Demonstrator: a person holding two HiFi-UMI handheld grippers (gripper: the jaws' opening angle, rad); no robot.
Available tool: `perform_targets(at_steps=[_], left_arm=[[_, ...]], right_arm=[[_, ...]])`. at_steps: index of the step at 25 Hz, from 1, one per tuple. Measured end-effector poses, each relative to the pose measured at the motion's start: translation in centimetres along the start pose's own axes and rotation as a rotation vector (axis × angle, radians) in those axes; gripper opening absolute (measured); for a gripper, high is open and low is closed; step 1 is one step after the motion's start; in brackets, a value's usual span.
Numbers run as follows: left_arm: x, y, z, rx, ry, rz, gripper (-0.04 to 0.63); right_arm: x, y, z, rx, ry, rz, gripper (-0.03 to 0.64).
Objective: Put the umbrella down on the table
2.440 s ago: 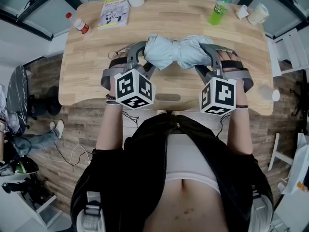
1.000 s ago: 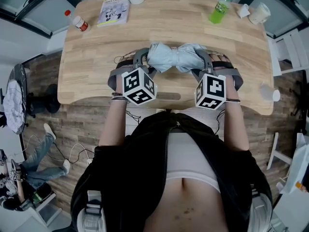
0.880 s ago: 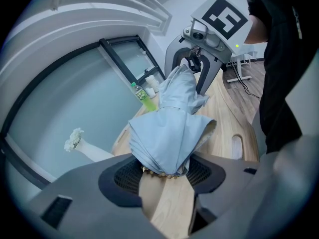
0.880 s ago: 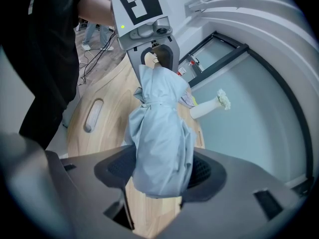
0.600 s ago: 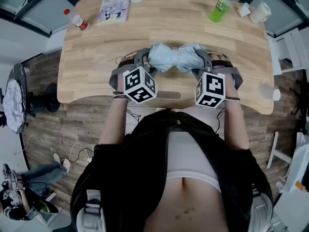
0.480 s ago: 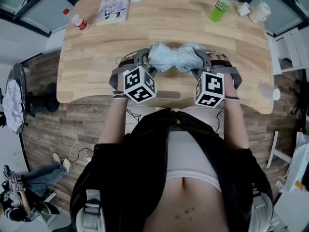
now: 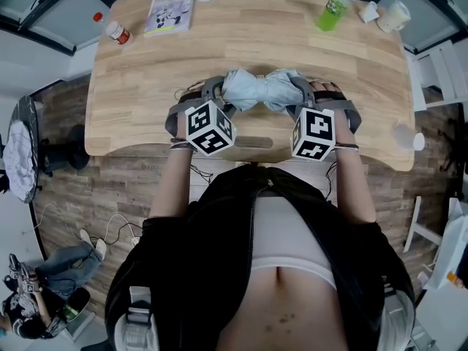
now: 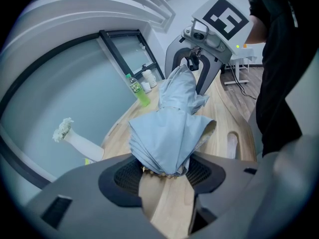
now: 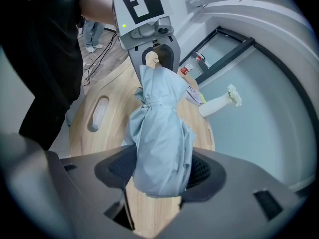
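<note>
My left gripper point(image 8: 162, 176) and right gripper point(image 9: 159, 173) clamp the umbrella point(image 7: 265, 90) by its ends over the table point(image 7: 146, 72); next, lower and release.

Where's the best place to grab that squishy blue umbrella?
Take the umbrella at its two puffy ends, one gripper from each side, as the left gripper and right gripper hold it. It is long, soft and cinched at its middle, so gripping both ends should keep it level.
</note>
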State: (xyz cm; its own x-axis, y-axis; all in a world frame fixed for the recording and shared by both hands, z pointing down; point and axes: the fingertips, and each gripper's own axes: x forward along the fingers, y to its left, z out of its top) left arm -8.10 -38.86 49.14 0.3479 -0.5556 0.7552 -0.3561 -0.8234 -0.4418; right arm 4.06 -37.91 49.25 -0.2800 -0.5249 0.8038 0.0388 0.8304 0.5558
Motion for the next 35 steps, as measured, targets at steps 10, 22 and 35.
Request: perform_targets(at_steps=[10,22,35], left_arm=[[0.7,-0.6,-0.7,-0.006,0.017,-0.018,0.253],[1.7,-1.4,-1.5,-0.012,0.035,-0.045,0.253],[2.4,-2.5,-2.6,-0.018,0.056,-0.075,0.253]], right_arm=[[1.0,0.7,-0.1,0.006,0.003,0.027,0.293],[2.1,1.8,-0.3,0.018,0.005,0.061,0.291],[3.2,3.3,-0.2,0.029,0.003,0.099,0.285]])
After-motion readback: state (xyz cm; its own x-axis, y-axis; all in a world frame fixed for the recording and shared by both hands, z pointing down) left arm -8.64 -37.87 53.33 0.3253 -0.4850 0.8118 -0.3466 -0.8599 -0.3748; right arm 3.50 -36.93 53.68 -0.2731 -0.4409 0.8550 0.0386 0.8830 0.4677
